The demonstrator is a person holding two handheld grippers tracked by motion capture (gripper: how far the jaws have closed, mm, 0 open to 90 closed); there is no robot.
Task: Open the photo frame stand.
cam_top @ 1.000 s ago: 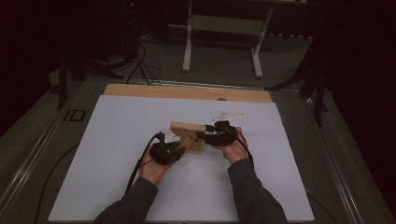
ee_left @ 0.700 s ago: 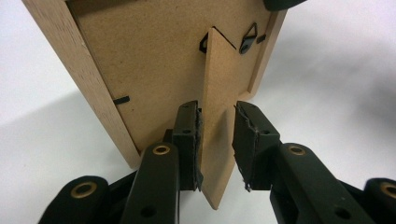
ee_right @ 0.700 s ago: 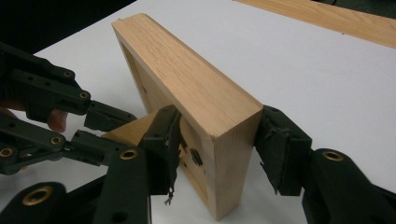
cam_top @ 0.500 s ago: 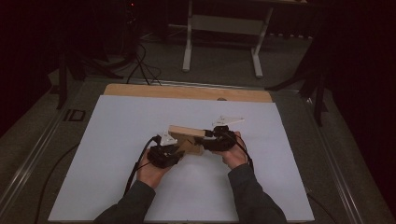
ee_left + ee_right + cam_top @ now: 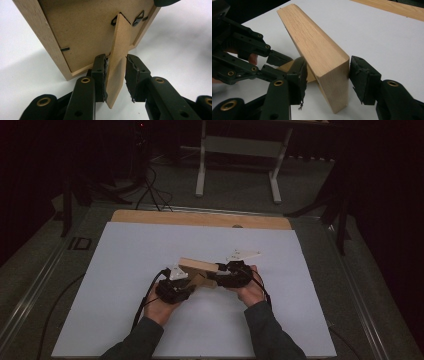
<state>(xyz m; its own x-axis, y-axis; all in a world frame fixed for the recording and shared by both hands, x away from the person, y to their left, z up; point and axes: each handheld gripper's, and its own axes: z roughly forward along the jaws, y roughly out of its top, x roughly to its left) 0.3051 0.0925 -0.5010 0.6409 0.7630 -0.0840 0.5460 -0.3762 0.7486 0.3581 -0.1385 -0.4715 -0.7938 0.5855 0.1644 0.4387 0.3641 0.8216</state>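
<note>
White sheet [image 5: 125, 270] on wooden table [image 5: 150, 217] — metal stand [image 5: 240, 150] beyond.

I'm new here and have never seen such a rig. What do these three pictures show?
A person at a white table holds a two-jaw gripper in each hand. The high view looks down from above; the other two come from cameras riding on the grippers. A wooden picture frame stands on it. The left gripper straddles its back stand, jaws open. The right gripper has the frame's end between its jaws, which have just been opening; whether they press it is unclear.
</note>
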